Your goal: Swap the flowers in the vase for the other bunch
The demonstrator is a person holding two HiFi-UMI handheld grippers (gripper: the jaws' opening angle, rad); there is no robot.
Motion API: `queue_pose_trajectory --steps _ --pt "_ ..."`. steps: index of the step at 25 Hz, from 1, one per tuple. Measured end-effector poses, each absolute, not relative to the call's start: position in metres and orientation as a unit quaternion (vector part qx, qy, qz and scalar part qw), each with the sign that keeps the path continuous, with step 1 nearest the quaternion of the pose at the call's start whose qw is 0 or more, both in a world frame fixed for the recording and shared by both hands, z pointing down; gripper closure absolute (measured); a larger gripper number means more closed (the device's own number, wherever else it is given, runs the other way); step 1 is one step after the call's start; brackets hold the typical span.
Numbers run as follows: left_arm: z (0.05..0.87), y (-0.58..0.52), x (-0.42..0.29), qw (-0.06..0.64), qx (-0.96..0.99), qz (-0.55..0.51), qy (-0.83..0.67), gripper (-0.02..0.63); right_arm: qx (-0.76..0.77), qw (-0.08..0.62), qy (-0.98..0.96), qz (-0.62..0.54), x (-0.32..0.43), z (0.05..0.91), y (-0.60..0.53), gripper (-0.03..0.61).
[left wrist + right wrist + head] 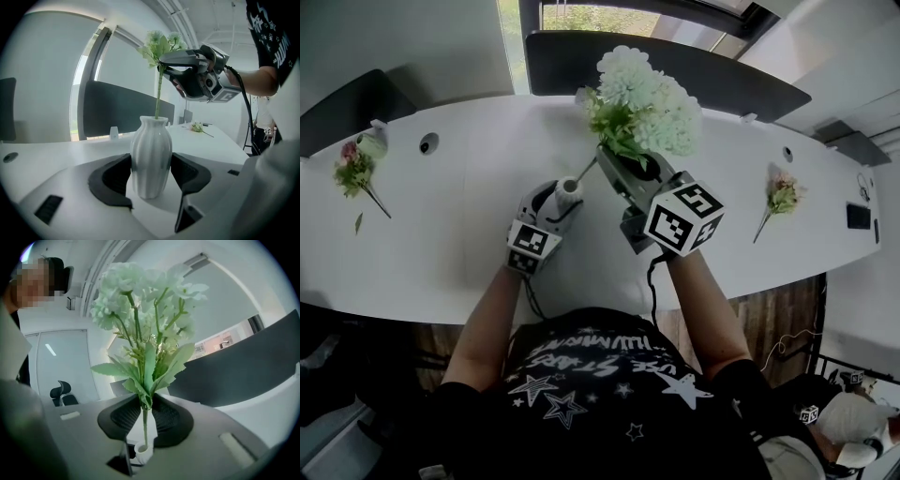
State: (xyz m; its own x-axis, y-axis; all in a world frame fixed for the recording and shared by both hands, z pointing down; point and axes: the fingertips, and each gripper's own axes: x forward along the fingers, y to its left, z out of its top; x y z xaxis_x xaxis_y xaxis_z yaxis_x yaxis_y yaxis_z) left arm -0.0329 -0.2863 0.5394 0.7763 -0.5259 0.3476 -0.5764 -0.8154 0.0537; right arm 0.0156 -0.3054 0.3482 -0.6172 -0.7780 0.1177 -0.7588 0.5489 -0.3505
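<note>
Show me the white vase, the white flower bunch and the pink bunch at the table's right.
white vase (151,159): left gripper view, on its ribbed belly.
white flower bunch (661,103): head view, on the blooms.
pink bunch (783,195): head view, on its flower head.

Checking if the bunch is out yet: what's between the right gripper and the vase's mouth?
Only the white bunch's green stem, running from the right gripper into the vase; left gripper view shows it.

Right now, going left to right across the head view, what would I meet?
small pink flower bunch → round table hole → white vase → white flower bunch → second small pink bunch → black device
</note>
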Motion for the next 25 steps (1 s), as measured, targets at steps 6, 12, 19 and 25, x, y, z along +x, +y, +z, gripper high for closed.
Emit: queue_pose_trajectory --steps 6,12,19,25 --pt "0.553 -0.293 -0.057 0.085 0.940 0.155 -0.291 0.339 -0.468 0.041 0.861 -0.193 0.019 0.352 -0.309 0.506" --pt "0.544 -0.291 -0.046 0.083 0.938 0.158 -0.296 0.338 -0.505 0.015 0.835 -0.216 0.073 0.363 -0.294 0.506" --pt "0.543 -0.289 -0.038 0.080 0.938 0.158 -0.298 0.338 -0.538 -0.046 0.794 -0.278 0.119 0.420 -0.282 0.506" --pt "0.546 -0.289 -0.039 0.082 0.937 0.158 -0.301 0.338 -0.550 -0.112 0.760 -0.328 0.134 0.469 -0.275 0.507"
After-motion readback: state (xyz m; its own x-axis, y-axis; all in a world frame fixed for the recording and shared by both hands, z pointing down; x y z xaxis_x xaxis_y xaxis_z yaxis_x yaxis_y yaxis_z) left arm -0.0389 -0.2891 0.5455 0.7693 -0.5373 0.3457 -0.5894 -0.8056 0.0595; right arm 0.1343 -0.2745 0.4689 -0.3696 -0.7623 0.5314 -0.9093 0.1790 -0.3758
